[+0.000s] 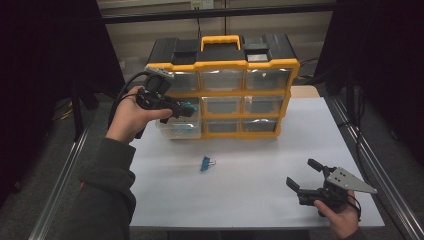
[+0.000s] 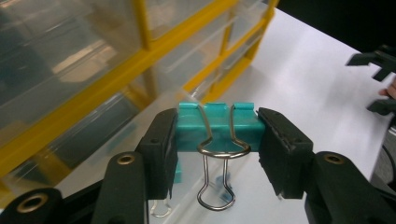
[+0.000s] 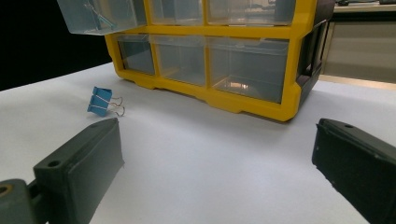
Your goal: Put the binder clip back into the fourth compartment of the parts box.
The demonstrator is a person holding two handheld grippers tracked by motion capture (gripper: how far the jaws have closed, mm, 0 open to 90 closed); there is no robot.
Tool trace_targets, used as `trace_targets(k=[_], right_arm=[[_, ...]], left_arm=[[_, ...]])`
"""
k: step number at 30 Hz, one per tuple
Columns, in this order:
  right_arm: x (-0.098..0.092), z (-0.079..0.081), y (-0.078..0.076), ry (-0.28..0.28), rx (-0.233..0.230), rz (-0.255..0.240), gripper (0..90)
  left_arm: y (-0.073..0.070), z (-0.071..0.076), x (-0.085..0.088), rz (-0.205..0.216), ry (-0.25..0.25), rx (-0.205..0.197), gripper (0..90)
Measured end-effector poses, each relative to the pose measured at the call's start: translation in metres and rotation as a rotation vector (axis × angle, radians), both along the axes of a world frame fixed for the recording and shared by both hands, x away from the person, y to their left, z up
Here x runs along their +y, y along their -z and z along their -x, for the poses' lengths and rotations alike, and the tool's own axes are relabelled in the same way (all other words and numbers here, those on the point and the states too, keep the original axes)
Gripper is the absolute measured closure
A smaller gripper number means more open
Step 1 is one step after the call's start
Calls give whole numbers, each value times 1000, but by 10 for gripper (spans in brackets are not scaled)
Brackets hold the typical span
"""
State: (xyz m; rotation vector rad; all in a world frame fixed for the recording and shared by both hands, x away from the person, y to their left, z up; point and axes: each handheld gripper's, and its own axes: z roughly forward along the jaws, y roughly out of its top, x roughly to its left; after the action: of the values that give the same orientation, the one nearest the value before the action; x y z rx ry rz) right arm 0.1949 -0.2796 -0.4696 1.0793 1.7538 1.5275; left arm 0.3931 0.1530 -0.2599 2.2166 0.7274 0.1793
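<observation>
**Teal binder clip pinched over the pulled-out drawer**

Left side first: the left gripper is up at the left column of the yellow drawer organizer, approx level w/ the middle row. Its jaws are clamped on a teal binder clip, one pad on each end of the clip body, wire handles hanging down toward the camera in the left gripper view. Right below it there's a clear drawer pulled partway out of the cabinet; from the right gripper view that drawer already has a clip in it, leaning on the wall.

Middle of the white table: a blue binder clip lying by itself, well clear of the organizer and not touched by anything. Same clip shows in the right gripper view, handles pointing right.

Right side: the right gripper sits low near the table's front right corner, jaws spread wide w/ nothing btwn them, pointing toward the blue clip.
</observation>
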Motion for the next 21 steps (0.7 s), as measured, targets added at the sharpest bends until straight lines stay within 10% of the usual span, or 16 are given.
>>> trace_targets(k=[12, 15, 21], right_arm=[[0, 0, 0, 0, 1, 5, 13], [0, 0, 0, 1, 1, 7, 13], [0, 0, 0, 4, -1, 3, 13]], left_arm=[[18, -12, 11, -45, -73, -34, 497], [18, -12, 11, -19, -106, -31, 285], [18, -4, 8, 23, -73, -14, 191]])
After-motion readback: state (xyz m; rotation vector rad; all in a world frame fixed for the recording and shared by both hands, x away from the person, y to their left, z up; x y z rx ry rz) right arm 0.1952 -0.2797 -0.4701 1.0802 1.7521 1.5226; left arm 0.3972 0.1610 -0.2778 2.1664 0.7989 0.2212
